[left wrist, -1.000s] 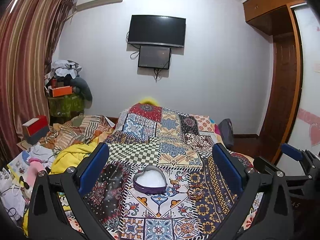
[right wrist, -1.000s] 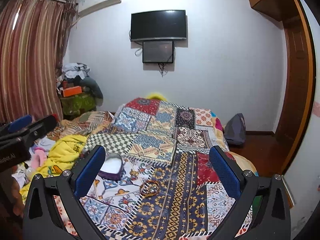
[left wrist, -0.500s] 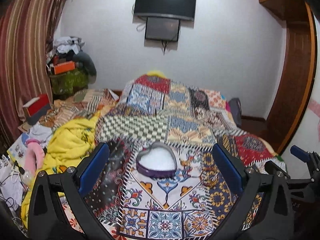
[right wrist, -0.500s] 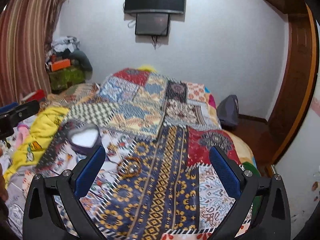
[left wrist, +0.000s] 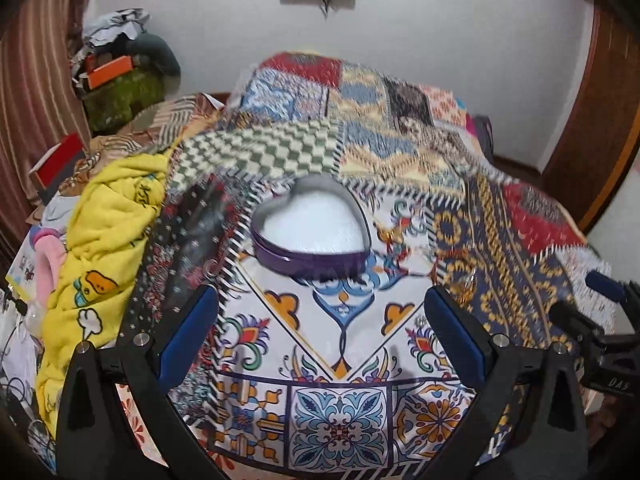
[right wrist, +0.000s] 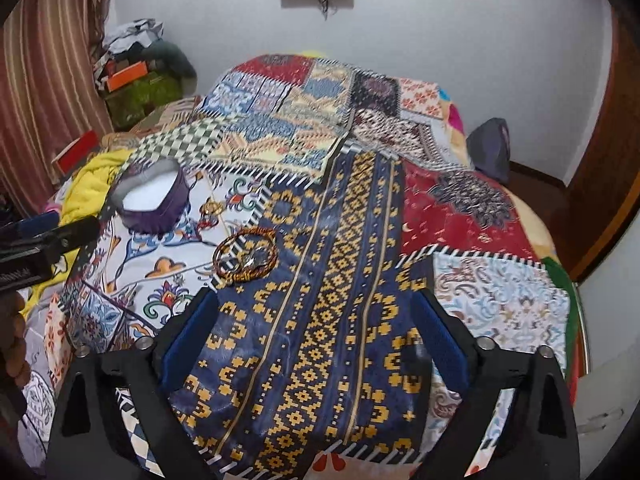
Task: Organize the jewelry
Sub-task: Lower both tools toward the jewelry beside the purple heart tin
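Both grippers have tipped down and moved closer to the bed since a second ago, so the wall television has nearly slipped out of view. Nearest, the left gripper (left wrist: 322, 334) hangs over the patchwork bedspread (left wrist: 340, 412) with its blue-padded fingers wide apart and empty. The right gripper (right wrist: 318, 332) hangs over a navy and gold patch, fingers likewise spread and holding nothing. Just beyond the right gripper's left finger, a brown beaded bracelet (right wrist: 245, 255) lies on the bedspread. Further on sits a purple heart-shaped tin (left wrist: 310, 228), open, with a white lining. A yellow blanket (left wrist: 100, 248) is bunched along the bed's left edge.
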The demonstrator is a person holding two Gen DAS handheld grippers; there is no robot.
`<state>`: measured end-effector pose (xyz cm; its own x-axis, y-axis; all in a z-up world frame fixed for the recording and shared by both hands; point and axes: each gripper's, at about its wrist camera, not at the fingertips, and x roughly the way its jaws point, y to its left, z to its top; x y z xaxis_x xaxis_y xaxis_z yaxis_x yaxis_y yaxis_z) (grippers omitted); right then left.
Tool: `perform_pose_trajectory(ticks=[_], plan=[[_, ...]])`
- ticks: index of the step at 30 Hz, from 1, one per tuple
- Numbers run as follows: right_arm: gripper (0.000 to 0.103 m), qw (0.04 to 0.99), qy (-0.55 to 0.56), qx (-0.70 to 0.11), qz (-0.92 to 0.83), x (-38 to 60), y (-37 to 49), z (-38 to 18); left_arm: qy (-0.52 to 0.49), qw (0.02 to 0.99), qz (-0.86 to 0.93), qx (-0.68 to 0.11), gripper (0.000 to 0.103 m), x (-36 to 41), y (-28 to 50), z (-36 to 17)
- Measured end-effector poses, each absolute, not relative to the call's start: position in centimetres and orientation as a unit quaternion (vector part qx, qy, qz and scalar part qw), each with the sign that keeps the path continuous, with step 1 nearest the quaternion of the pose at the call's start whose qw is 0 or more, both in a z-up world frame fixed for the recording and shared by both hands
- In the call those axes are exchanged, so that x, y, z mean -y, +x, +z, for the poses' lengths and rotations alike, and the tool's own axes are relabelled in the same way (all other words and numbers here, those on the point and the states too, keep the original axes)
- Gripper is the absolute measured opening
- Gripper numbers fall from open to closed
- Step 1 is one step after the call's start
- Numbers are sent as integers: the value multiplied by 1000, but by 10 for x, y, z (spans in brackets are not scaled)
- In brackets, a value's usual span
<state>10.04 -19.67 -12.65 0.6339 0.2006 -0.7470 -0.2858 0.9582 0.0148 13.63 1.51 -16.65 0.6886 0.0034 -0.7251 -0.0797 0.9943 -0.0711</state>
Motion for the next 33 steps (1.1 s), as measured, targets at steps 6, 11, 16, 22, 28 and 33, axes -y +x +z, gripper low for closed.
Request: perform_pose_trajectory(ticks=[6, 11, 16, 22, 28, 33], plan=[[74, 885, -30, -435, 165, 196, 113, -141, -27, 907, -29, -420, 98, 11, 145, -183], [65, 874, -9, -450, 182, 199, 120, -149, -19, 892, -71, -447, 74, 31, 159, -195], [58, 868, -4, -457, 194, 200, 125, -152, -23, 876, -96, -471, 43, 43, 170, -209], [52, 859, 5, -467, 211, 197, 131, -157, -34, 869, -108, -483, 35, 44, 175, -218], [44, 851, 12, -474, 228, 190, 142, -162, -19, 871, -105, -480, 18, 47, 177, -223], [37, 844, 11, -478, 244, 179, 150, -163, -21, 873, -108, -475, 9, 44, 178, -224]])
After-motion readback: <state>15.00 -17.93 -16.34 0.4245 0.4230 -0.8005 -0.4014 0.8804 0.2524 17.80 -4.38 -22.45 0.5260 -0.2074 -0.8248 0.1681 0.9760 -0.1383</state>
